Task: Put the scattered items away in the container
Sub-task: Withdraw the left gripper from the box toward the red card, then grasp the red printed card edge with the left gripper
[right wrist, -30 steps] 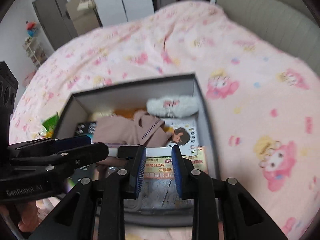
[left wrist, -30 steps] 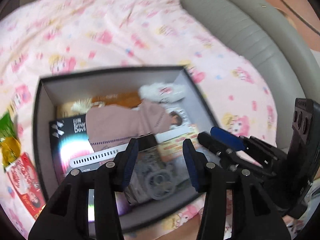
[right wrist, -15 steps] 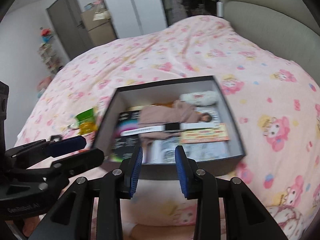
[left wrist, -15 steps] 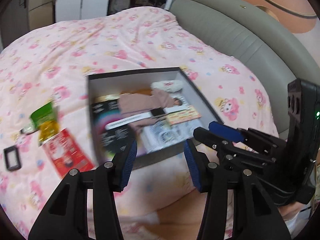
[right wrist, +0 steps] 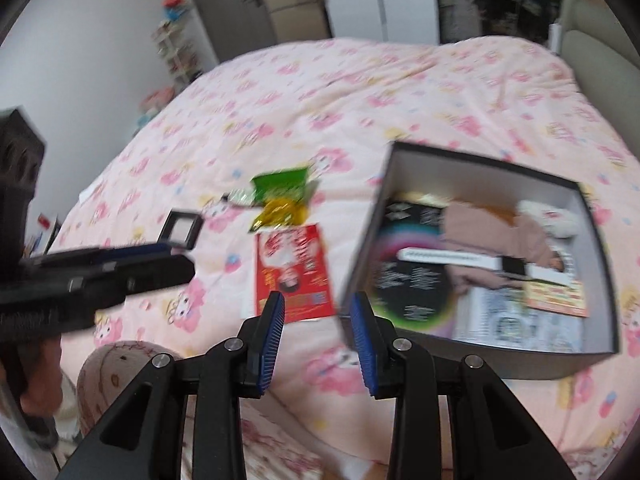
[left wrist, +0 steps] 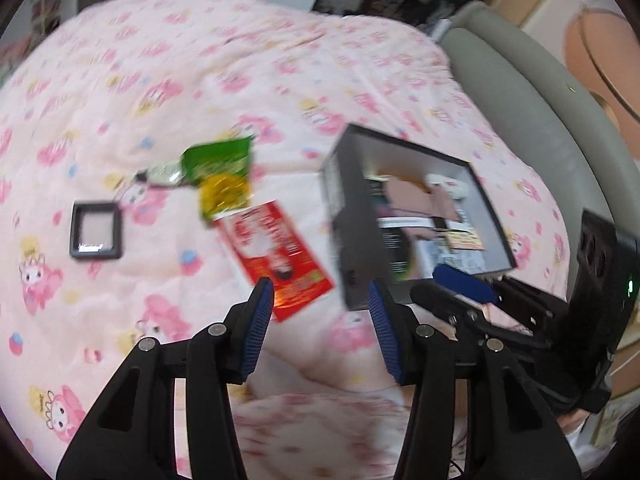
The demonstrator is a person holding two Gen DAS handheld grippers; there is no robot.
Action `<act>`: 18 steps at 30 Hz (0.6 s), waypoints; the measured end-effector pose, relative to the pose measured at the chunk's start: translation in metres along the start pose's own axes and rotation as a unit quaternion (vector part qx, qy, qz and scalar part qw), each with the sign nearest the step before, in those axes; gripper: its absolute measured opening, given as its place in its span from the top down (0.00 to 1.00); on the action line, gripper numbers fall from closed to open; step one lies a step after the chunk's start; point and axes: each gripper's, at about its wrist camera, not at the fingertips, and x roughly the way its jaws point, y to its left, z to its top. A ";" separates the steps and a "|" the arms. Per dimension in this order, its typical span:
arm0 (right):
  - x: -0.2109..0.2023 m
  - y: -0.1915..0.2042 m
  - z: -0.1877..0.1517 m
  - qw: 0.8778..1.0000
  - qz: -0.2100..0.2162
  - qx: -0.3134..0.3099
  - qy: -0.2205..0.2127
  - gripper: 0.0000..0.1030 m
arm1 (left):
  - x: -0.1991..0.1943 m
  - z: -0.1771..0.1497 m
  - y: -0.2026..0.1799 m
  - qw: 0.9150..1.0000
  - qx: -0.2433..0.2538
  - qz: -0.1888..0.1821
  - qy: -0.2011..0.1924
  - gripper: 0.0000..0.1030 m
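Scattered items lay on the pink patterned bedspread (right wrist: 400, 80) you worked over, with bare quilt stretching wide on the far side and toward the grey headboard (left wrist: 532, 112). Your dark open box (right wrist: 600, 350) sat to the right, already holding a pink garment (right wrist: 492, 228), a white strap (right wrist: 444, 257) and printed papers. Left of it, the red packet (right wrist: 294, 274) lay flat, long axis running away from you, just beside the box wall. Beyond it sat the green-and-yellow packet (right wrist: 282, 196), then the small black square frame (left wrist: 95, 230), well apart. Your left gripper (left wrist: 320, 318) and right gripper (right wrist: 318, 330) both hung released, holding nothing.
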 end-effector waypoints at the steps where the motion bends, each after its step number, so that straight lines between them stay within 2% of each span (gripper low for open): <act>1: 0.011 0.005 -0.001 1.000 0.007 -0.005 0.011 0.71 | 0.006 0.002 0.012 1.000 -0.009 0.001 0.010 0.52; 4: 0.036 0.015 -0.002 0.999 0.025 -0.012 0.041 0.71 | 0.031 0.008 0.042 0.999 -0.026 -0.001 0.045 0.52; 8: 0.067 0.028 0.006 0.996 0.052 -0.031 0.070 0.71 | 0.063 0.015 0.068 0.995 -0.046 -0.032 0.085 0.52; 13: 0.107 0.035 0.016 0.992 0.059 -0.027 0.109 0.71 | 0.109 0.021 0.097 0.985 -0.075 -0.066 0.141 0.52; 18: 0.123 0.036 0.013 0.989 0.072 -0.023 0.126 0.71 | 0.144 0.023 0.103 0.975 -0.085 -0.100 0.182 0.52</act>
